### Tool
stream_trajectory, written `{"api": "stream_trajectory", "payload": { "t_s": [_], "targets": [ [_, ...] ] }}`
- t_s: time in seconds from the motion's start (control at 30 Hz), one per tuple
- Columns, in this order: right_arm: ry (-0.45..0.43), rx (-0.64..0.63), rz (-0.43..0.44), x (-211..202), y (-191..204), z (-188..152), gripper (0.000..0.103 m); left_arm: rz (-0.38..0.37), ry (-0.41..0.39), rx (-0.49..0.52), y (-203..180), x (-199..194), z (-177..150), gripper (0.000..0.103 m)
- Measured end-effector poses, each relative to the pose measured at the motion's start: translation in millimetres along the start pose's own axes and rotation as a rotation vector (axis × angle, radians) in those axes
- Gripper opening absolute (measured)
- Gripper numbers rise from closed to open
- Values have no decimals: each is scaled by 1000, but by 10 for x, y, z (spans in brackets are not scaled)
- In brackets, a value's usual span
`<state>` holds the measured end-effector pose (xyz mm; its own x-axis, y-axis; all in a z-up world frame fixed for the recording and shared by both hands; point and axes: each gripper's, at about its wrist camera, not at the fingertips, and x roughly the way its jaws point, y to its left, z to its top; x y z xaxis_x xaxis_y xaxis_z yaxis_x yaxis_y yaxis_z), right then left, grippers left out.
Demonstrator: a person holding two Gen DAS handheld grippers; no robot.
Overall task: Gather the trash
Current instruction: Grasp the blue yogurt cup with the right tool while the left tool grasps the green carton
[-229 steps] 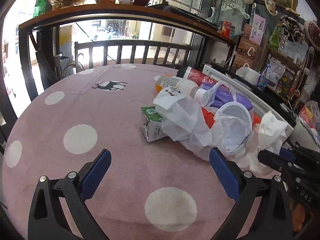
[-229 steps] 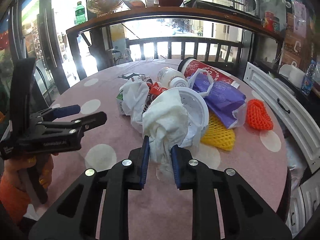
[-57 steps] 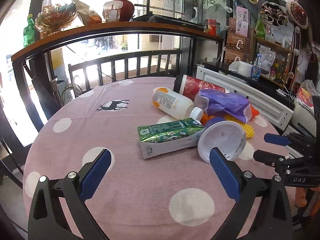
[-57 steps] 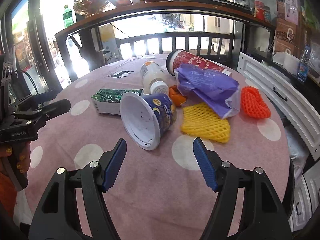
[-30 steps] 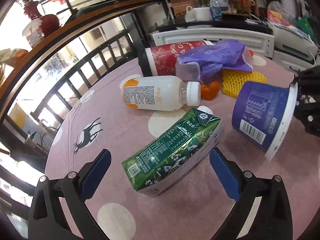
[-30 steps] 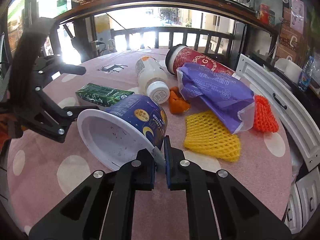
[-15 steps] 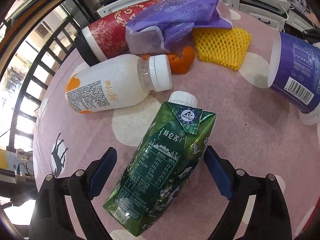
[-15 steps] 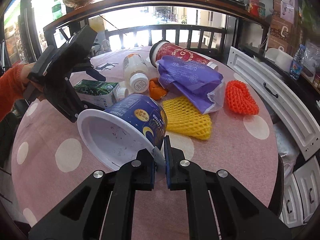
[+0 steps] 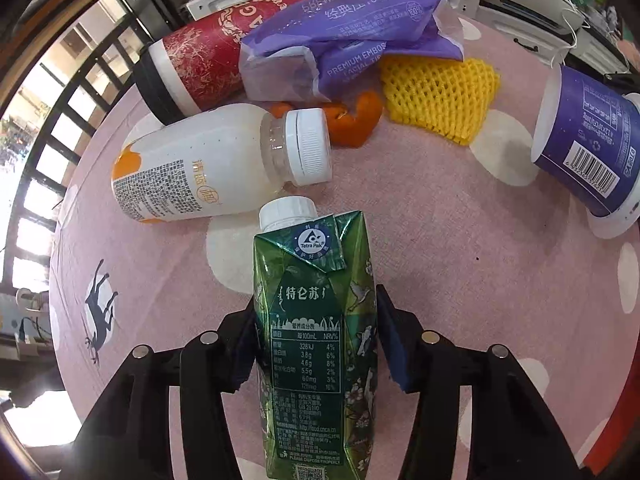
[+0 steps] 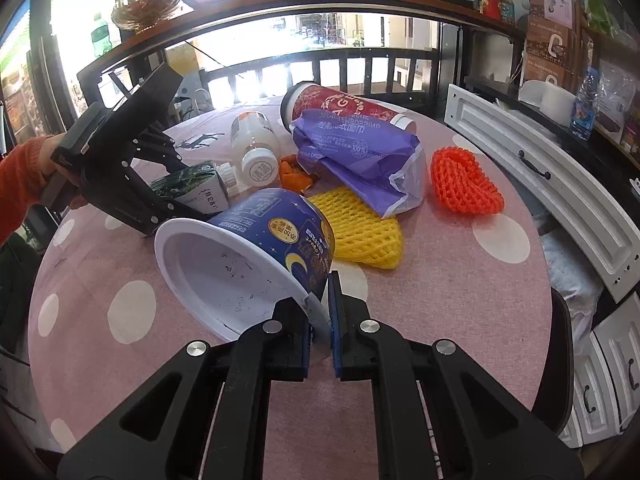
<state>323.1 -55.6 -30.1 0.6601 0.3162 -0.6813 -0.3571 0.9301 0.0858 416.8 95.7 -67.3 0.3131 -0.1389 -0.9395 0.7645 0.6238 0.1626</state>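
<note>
1. left wrist: left gripper (image 9: 316,344) clamped the green carton (image 9: 316,344) across its width; carton's long axis ran straight ahead along the fingers, cap end forward, white bottle (image 9: 208,164) just beyond.
2. right wrist: right gripper (image 10: 320,324) pinched the noodle cup (image 10: 256,256) rim; cup mouth faced back-left, body forward.

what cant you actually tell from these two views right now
- Left wrist view: the green carton hides the left gripper pads' contact faces; its base is cut off by the bottom edge.
- Right wrist view: the blue cup hides part of the yellow foam net; whether it is off the table is unclear.
- No bin shows in either view.
</note>
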Motion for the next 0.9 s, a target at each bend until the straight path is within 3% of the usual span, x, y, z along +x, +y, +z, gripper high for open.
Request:
{"api": "stream_trajectory", "payload": {
  "t_s": [0.13,0.3,0.5,0.8,0.9],
  "targets": [
    [-2,1,11,-25,-21,-17,8,56,-54,-38,-91,-78,-109,52],
    [-9,3,15,-78,-58,-71,8,97,-229,-179,-233,-379,-237,52],
    [-23,13,20,-175,-151,-151,8,31,-413,-384,-455,-695,-341,52],
    [-68,53,-4,-452,-438,-283,8,13,-525,-472,-888,-773,-214,52],
    [-88,80,-26,-580,-634,-339,8,-43,-546,-482,-1056,-789,-90,52]
  ]
}}
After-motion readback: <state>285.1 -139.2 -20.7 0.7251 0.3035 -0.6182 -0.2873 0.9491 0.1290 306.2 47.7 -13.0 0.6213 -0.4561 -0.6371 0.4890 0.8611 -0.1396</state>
